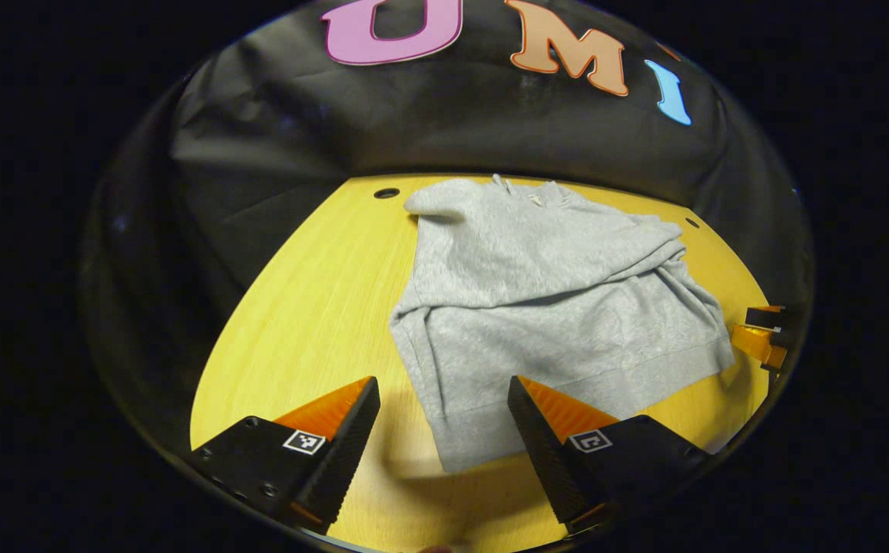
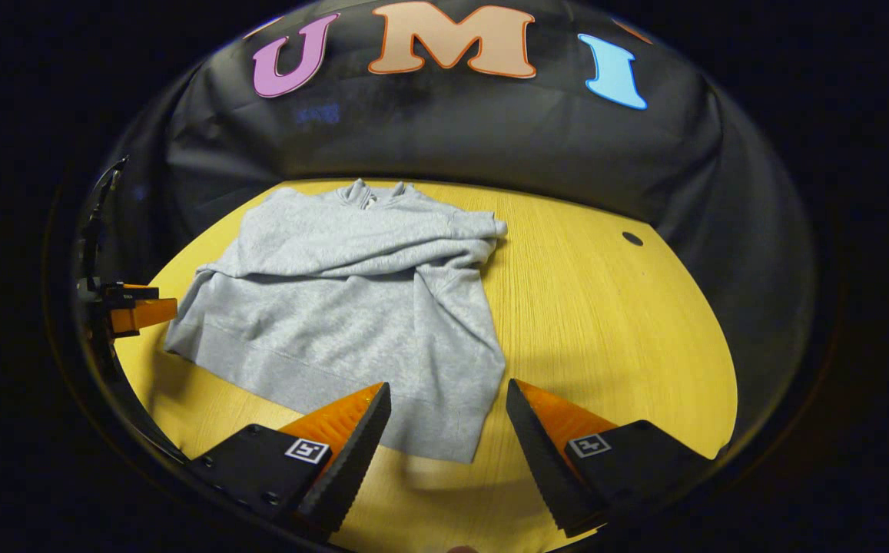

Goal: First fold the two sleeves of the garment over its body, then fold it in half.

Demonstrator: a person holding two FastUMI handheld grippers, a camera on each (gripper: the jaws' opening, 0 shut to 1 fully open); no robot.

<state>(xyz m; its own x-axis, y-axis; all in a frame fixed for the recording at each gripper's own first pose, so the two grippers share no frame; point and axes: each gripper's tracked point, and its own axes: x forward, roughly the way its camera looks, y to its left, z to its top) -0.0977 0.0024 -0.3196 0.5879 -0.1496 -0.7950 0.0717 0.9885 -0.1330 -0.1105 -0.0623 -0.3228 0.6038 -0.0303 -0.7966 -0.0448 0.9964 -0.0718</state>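
Some parts are hidden or cut off

In the left gripper view, the right tool (image 1: 761, 338) is cut off at the edge, so you cannot tell how its jaws stand. In the right gripper view, the left tool (image 2: 131, 311) is cut off the same way. The soft grey sweatshirt (image 2: 344, 307) has both sleeves folded over its chest, hiding the front there. The yellow wooden table (image 2: 613, 330) runs off at the bottom edge.
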